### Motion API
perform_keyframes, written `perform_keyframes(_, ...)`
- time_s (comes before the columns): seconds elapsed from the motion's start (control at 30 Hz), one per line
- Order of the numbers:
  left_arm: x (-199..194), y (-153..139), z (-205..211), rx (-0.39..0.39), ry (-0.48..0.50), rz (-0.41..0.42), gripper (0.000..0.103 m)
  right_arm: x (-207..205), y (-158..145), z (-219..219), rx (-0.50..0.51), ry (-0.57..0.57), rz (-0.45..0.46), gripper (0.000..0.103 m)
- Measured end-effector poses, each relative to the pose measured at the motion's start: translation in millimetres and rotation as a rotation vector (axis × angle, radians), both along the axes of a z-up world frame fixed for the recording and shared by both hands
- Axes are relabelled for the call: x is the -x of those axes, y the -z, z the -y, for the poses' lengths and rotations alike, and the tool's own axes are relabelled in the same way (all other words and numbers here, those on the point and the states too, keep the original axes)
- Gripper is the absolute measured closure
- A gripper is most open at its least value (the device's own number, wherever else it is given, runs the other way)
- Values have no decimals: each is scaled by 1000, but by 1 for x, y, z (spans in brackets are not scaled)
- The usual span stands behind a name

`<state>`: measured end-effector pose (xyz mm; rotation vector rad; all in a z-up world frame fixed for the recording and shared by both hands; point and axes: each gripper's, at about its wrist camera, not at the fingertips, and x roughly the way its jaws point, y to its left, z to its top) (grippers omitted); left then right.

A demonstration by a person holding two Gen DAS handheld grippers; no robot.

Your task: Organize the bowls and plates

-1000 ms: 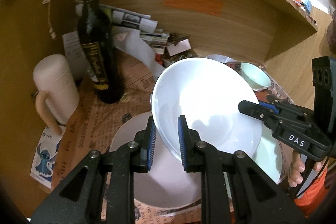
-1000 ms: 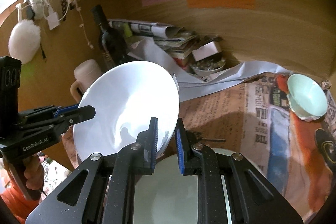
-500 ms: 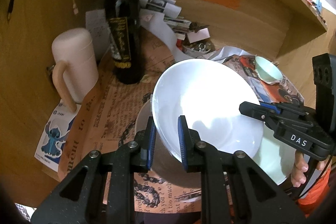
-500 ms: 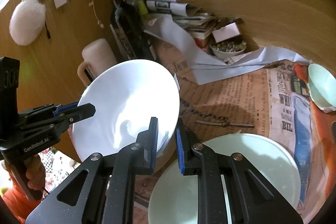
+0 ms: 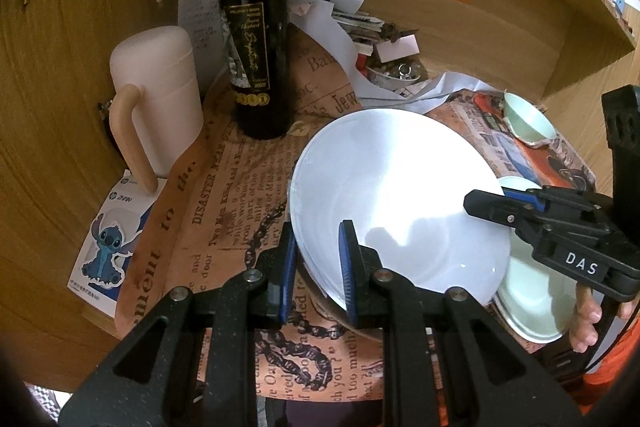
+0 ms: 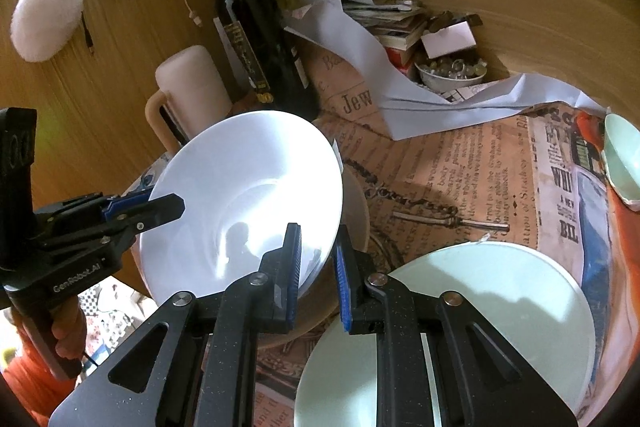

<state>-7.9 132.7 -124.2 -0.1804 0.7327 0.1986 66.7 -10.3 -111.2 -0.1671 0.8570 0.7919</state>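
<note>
Moved: both tools have carried the white plate (image 5: 400,203) lower, toward the beige plate (image 6: 354,211) beneath it.
Left tool (image 5: 318,267): clamped on the plate's near rim.
Right tool (image 6: 318,275): clamped on the opposite rim.
Plate: held above the newspaper-covered surface (image 5: 224,187), beside the pale green plate (image 6: 480,311).
Orientation: round, no long axis; face up, tilted.
Meaning: stacking looks close.

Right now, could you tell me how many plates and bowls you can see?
5: white plate held by both grippers, beige plate beneath it, pale green plate alongside, green bowl far right, bead-filled bowl at back. Others may be hidden.
</note>
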Motion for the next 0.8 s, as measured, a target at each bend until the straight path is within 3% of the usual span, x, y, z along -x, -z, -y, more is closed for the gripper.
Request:
perform_keyframes(0.27,-3,3,7,-94,-12,-8,83,0,7,-4,24,-6,-13,88)
perform_keyframes(0.5,-6,8,6,-108,-16,-22,83,0,8,-6,41,-4,8,88)
perform_keyframes(0.63,-8,9,4,-117,-13,-20,83,1,8,-10,69,-6,37,83)
perform_keyframes(0.8,-10,10,3,-114,-11,-26,83,7,6,-15,89,-36,67,67)
